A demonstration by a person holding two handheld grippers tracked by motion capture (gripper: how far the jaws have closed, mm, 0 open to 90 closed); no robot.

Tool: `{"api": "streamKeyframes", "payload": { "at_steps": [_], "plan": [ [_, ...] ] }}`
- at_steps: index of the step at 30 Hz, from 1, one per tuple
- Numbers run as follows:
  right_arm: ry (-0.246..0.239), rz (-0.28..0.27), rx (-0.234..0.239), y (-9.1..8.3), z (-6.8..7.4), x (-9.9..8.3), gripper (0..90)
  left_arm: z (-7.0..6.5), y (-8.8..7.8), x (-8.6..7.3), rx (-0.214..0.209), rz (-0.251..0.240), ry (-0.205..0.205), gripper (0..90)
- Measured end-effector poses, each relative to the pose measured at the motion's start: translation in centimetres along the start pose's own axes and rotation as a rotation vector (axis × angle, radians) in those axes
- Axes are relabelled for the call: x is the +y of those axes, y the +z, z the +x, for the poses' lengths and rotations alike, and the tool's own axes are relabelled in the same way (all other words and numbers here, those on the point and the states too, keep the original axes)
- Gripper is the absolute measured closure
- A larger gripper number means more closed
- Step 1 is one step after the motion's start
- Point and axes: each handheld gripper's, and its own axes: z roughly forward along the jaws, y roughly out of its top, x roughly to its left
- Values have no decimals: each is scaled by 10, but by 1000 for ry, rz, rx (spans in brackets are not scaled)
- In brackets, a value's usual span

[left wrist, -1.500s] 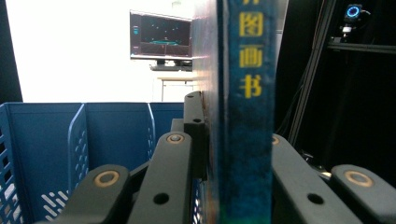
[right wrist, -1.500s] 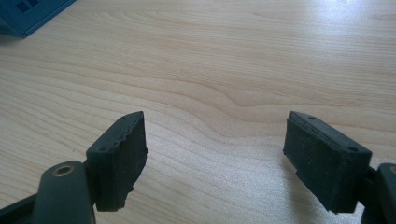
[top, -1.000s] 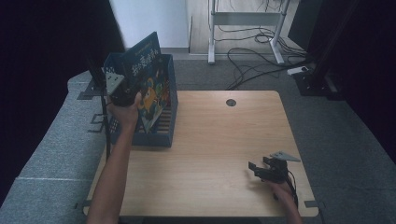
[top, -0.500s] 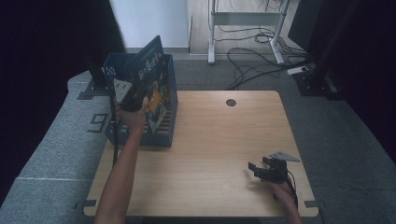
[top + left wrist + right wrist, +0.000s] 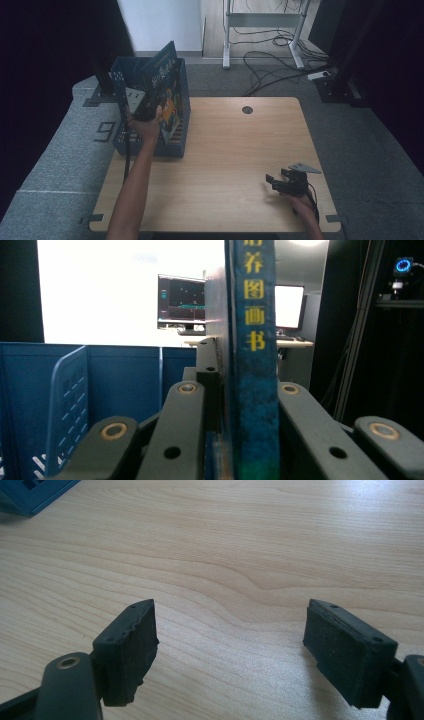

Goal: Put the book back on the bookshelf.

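Book [image 5: 252, 355] spine cut off top and bottom in left gripper view; its lower part hidden inside the bin [image 5: 176, 145] in high view.

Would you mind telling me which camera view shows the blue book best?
The high view: the blue book shows its illustrated cover, tilted in the blue crate. The left gripper view shows just its spine, clamped by the left gripper. The right gripper view faces bare table.

Wooden table [image 5: 225, 150], grommet hole [image 5: 247, 109]; grey carpet [image 5: 60, 165]; white wall panel [image 5: 160, 25]; metal stand [image 5: 262, 22], floor cables [image 5: 280, 65]; lit monitors [image 5: 181, 305] beyond.
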Motion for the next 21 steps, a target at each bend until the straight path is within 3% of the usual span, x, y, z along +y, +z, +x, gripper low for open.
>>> {"api": "streamKeyframes", "payload": {
  "at_steps": [8, 21],
  "plan": [
    [-1, -1, 2, 0, 1, 0, 212, 2, 2, -2, 14, -27, -16, 814],
    [-12, 1, 16, -1, 1, -1, 212, -7, 7, -7, 11, -42, 3, 814]
  ]
}}
